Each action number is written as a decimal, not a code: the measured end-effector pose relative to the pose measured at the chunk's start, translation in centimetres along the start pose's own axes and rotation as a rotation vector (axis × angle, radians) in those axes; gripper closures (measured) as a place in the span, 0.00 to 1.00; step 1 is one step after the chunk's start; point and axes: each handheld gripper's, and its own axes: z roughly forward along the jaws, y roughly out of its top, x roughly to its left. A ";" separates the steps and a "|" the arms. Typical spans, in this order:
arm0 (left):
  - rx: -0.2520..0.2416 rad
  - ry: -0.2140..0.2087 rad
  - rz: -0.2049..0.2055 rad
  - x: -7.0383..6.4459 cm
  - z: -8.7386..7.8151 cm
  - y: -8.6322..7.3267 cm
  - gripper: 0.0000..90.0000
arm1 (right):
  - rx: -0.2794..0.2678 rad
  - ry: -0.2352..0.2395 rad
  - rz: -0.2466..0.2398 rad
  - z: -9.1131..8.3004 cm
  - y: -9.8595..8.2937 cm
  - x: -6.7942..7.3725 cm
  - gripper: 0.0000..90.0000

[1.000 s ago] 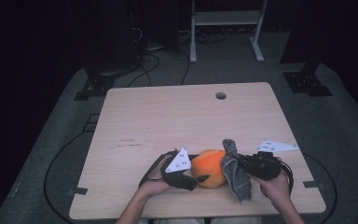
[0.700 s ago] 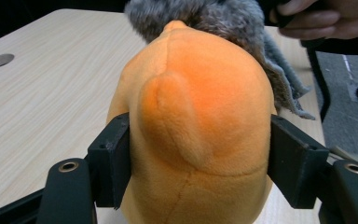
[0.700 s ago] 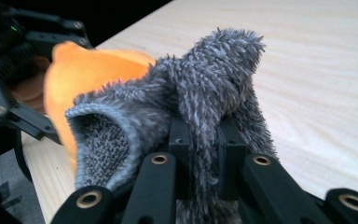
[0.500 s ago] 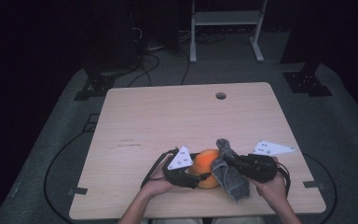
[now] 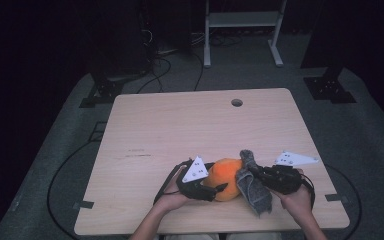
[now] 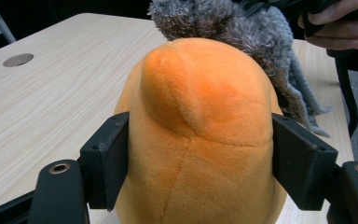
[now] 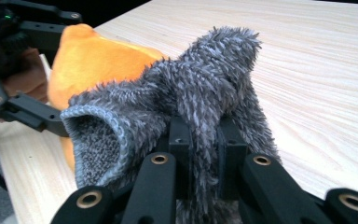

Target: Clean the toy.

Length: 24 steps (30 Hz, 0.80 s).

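Near the worktop's (image 5: 145, 135) front edge, the left gripper's (image 5: 219, 189) fingers clamp an orange plush toy (image 5: 226, 179). Right of it, the right gripper's (image 5: 258, 173) fingers pinch a grey fuzzy sock (image 5: 254, 189); best to steady the toy and stretch the cuff open.

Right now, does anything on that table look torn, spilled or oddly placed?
Nothing looks damaged or spilled. The orange plush toy sits squeezed between the left gripper jaws, and the fuzzy grey sock hangs bunched from the right gripper, draped against the toy.
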 end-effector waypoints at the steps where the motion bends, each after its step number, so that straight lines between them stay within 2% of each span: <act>1: 0.000 0.005 -0.004 0.0 0.0 0.0 0.30 | -0.001 0.004 -0.009 0.0 0.2 0.2 0.88; 3: 0.000 0.008 -0.009 0.0 0.1 0.0 0.30 | -0.009 0.013 -0.041 0.0 0.7 0.9 0.88; 6: -0.001 0.011 -0.012 -0.3 0.3 0.1 0.30 | -0.032 0.058 -0.079 -0.2 1.6 2.4 0.88; 9: 0.001 0.009 0.007 -0.7 0.7 0.2 0.31 | -0.055 0.095 -0.131 -0.4 2.6 3.9 0.88; 11: 0.006 0.002 0.025 -1.0 0.7 0.3 0.31 | -0.059 0.093 -0.146 -0.4 2.9 4.3 0.88; 13: 0.008 -0.018 0.041 -1.1 0.6 0.3 0.31 | -0.047 0.073 -0.143 -0.3 2.8 3.8 0.88; 16: 0.002 -0.048 0.040 -1.0 0.5 0.1 0.30 | -0.034 0.072 -0.076 0.0 1.8 2.0 0.88; 19: 0.003 -0.053 0.042 -1.0 0.6 0.0 0.30 | -0.020 0.060 -0.048 -0.1 1.2 0.9 0.88; 21: 0.012 -0.049 0.054 -1.2 0.7 0.1 0.30 | -0.017 0.057 -0.051 -0.3 1.3 0.9 0.88; 24: 0.015 -0.053 0.067 -1.5 0.7 0.0 0.31 | -0.030 0.088 -0.088 -0.5 2.1 2.4 0.88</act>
